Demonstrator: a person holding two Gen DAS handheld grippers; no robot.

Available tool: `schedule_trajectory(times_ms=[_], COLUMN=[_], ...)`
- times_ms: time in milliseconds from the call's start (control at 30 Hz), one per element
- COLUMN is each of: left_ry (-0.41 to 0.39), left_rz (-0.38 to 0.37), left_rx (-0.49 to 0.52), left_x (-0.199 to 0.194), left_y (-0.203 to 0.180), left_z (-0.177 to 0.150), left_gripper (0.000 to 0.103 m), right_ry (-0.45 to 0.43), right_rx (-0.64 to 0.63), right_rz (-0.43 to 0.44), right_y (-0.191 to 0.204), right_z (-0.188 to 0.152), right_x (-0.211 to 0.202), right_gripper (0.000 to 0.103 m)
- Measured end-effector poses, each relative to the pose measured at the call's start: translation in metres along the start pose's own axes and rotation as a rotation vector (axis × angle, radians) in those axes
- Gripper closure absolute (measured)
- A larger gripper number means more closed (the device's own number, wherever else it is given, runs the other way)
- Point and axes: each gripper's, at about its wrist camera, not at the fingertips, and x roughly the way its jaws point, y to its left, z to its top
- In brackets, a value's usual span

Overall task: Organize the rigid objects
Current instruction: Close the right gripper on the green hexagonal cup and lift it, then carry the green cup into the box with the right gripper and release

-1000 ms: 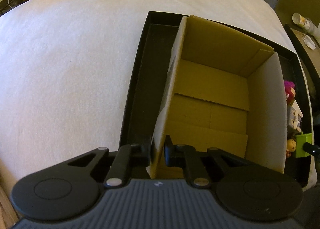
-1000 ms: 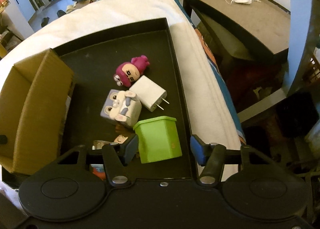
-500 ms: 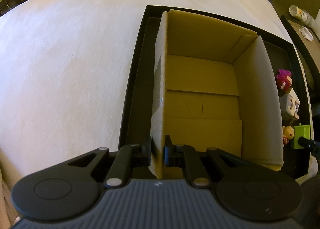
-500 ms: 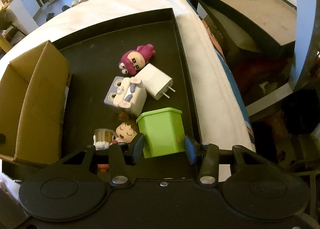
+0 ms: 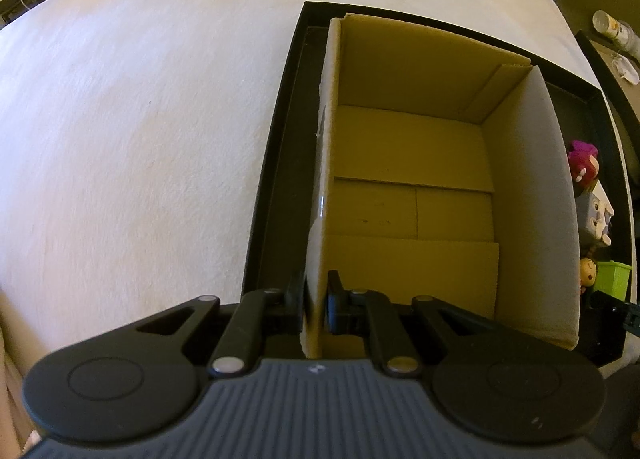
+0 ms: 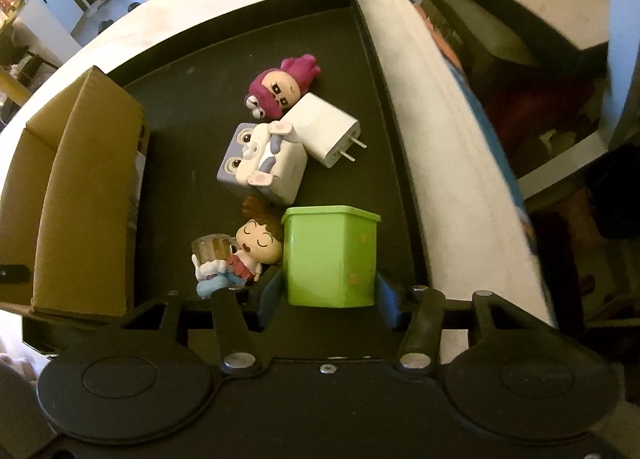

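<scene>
Cardboard box (image 5: 412, 195) now sits squarer in the left wrist view than a second ago, its near-left wall less slanted and its bare floor showing fully; the left gripper (image 5: 316, 299) has its fingers pressed together on that wall, one inside and one outside, so the box is pinned upright in the left half of the black tray (image 6: 360, 71); nothing lies inside it yet. On the right side of the tray the green container (image 6: 330, 257) stands at the near edge between the fingers of the right gripper (image 6: 326, 293); over the last second those fingers narrowed around it and are now opening again, the left finger close against the container's side and the right one just beside it, so no firm grip shows. The sleeping figurine with a mug (image 6: 236, 255) lies touching the container's left side; farther off sit the grey-and-white cube toy (image 6: 262, 163), the white charger (image 6: 326, 129) and the pink-haired figurine (image 6: 282, 85), bunched together. By my reading the grasp is being reset; the green container seems first in line for the steadied box, and a fresh squeeze is needed before any lift.
</scene>
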Motion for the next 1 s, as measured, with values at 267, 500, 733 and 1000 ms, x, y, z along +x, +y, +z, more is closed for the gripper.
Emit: schedule_trajectory(times_ms=[267, 500, 733, 1000], left_ry=[-0.008, -0.023, -0.026, -0.023], left_rz=[-0.006, -0.013, -0.018, -0.032], left_rx=[-0.005, 0.011, 0.025, 0.006], left_x=[-0.001, -0.005, -0.008, -0.009], left_y=[0.001, 0.002, 0.003, 0.008], left_z=[-0.003, -0.006, -0.008, -0.008], left_gripper=[0.093, 0.093, 0.093, 0.093], right_ry=[0.001, -0.038, -0.088, -0.129], right_rx=[-0.013, -0.038, -0.069, -0.103], right_rz=[0.012, 0.017, 0.038, 0.098], right_y=[0.005, 0.015, 0.034, 0.059], right_z=[0.001, 0.007, 0.015, 0.028], right_x=[0.000, -0.024, -0.048, -0.069], right_gripper=[0.055, 0.056, 0.056, 0.056])
